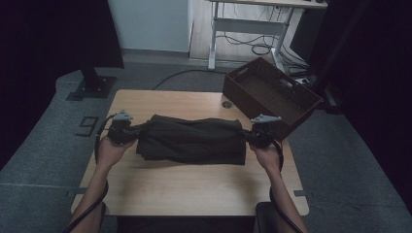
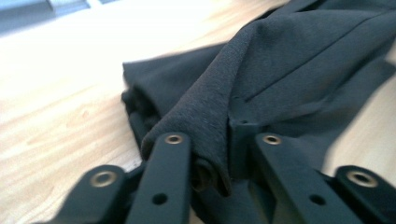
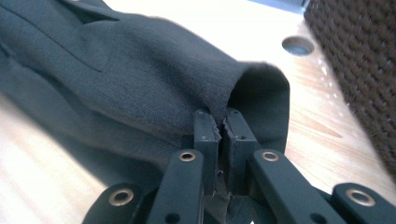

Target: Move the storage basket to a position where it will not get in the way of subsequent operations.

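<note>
A: The fingers (image 3: 205, 133) of the right gripper (image 3: 217, 126) are pressed together on a rolled edge of the dark grey folded fabric garment (image 1: 192, 140); the cloth curls over their tips and runs on down between them.

B: And the left gripper (image 2: 212, 140)?

A: Its fingers (image 2: 243, 135) are nearly closed too, with a fold of the same cloth draped over and pinched between them. In the left gripper view the fabric rises away from the fingers to the upper right, with more layers bunched beneath it on the pale wooden tabletop (image 1: 189, 189).

B: Where does the garment lie overall?

A: From the high view it stretches across the middle of the tabletop between the two grippers, the left gripper at its left end and the right gripper at its right end. Its lower part touches the wood, while the gripped ends look slightly raised.

B: Anything nearby?

A: A dark brown woven rectangular basket (image 1: 272, 94) sits at the far right corner of the tabletop, just beyond the right gripper, with a round hole (image 3: 298, 45) in the tabletop near it.
</note>
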### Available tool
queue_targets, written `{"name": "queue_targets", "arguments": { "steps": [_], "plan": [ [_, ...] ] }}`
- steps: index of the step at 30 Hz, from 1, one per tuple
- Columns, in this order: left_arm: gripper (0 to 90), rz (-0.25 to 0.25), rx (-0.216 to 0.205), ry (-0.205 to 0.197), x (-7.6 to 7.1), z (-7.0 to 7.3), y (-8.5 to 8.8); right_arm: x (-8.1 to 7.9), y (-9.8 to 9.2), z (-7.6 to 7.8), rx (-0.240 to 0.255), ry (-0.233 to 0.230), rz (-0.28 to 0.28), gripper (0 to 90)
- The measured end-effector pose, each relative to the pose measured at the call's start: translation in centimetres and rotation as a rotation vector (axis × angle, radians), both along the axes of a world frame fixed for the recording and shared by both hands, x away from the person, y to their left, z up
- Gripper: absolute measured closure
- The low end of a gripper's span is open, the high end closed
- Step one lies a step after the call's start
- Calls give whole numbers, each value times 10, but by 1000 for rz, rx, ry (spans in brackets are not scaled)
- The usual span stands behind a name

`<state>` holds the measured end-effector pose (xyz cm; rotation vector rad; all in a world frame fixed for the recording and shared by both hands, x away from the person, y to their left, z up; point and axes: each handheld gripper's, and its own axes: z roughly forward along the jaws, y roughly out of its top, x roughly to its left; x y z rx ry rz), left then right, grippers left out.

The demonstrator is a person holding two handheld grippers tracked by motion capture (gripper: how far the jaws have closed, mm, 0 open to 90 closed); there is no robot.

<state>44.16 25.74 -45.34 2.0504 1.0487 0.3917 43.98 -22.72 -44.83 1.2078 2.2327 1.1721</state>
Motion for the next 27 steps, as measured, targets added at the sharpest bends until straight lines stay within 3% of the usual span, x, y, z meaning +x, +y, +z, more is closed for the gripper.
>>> {"name": "queue_targets", "arguments": {
  "steps": [3,6,9,13,16,20,22,27],
  "plan": [
    [625,37,33,33,8,-17,-2,13,1,-16,-6,43,-19,835],
    [478,62,36,28,7,-21,0,21,-1,-34,2,93,-37,788],
    [376,81,37,-4,2,-9,4,22,-4,-45,-2,125,-52,618],
    [339,82,22,-45,-6,14,7,15,-13,-41,17,116,-54,507],
    [322,44,21,-69,-13,27,-2,4,-18,-34,7,107,-44,496],
    [307,-25,43,-78,-18,29,-24,-12,-26,-32,9,111,-35,502],
    [302,-70,27,-80,-19,28,-36,-19,-29,-35,13,115,-35,518],
    [301,-168,20,-60,-20,20,-68,-33,-35,-45,51,146,-21,657]
  ]
}}
